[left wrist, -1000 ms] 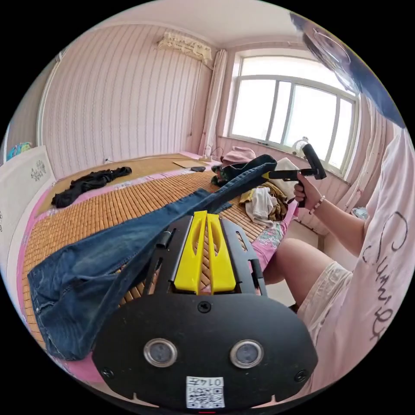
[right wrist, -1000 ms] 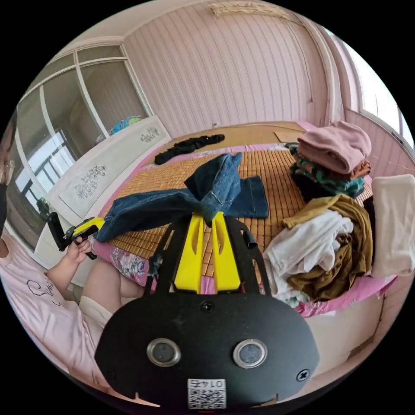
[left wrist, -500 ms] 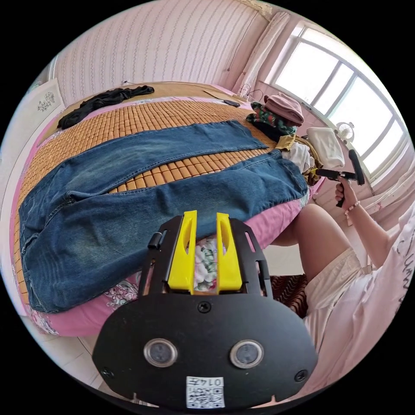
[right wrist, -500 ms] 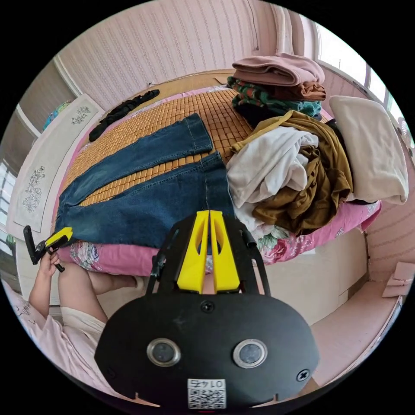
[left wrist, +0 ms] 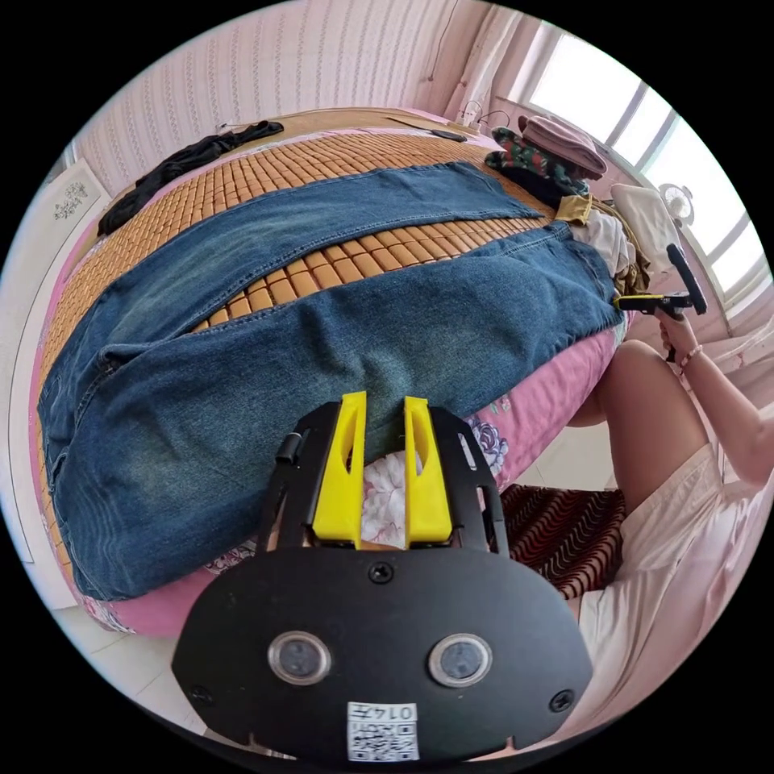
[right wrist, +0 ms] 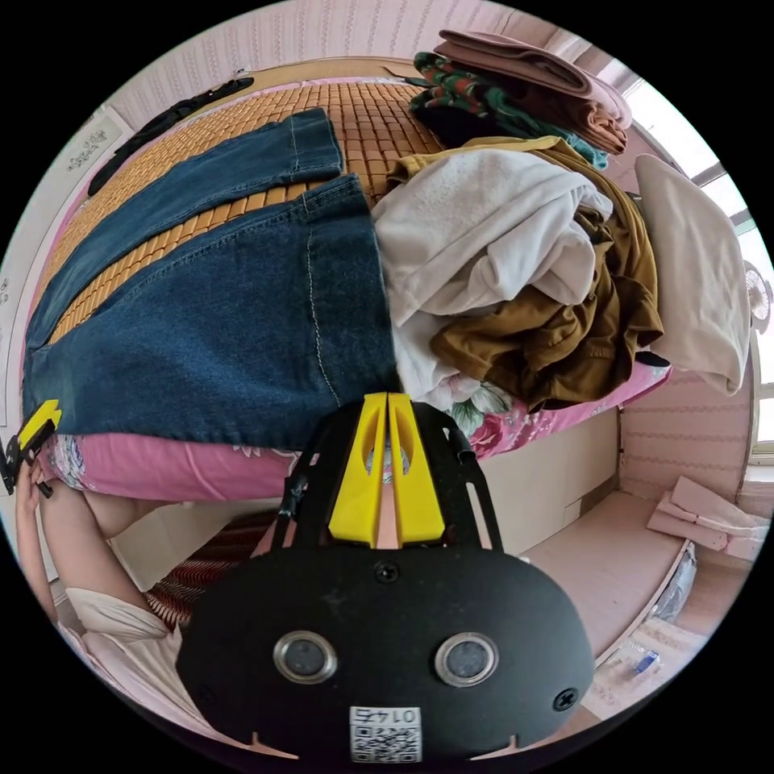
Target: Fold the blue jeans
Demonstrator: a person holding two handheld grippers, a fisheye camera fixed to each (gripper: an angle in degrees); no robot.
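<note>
Two claws are held just off the near edge of the bed (left wrist: 556,387), neither pinching anything. In the left gripper view, the left claw (left wrist: 383,403) is seen with its yellow jaws spread, a gap between them, close to the lower hem side of the blue jeans (left wrist: 322,339). In the right gripper view, the right claw (right wrist: 385,401) is seen with its jaws pressed together and empty, just short of the leg cuff (right wrist: 339,266). The jeans are laid flat on the bamboo mat (left wrist: 242,173), legs parted in a narrow V, the near leg overhanging the edge. Spreading appears finished; folding is judged not yet begun. Next, one leg would need to be gripped and brought over the other. Beyond the cuffs, a heap of clothes (right wrist: 524,274) is piled.
</note>
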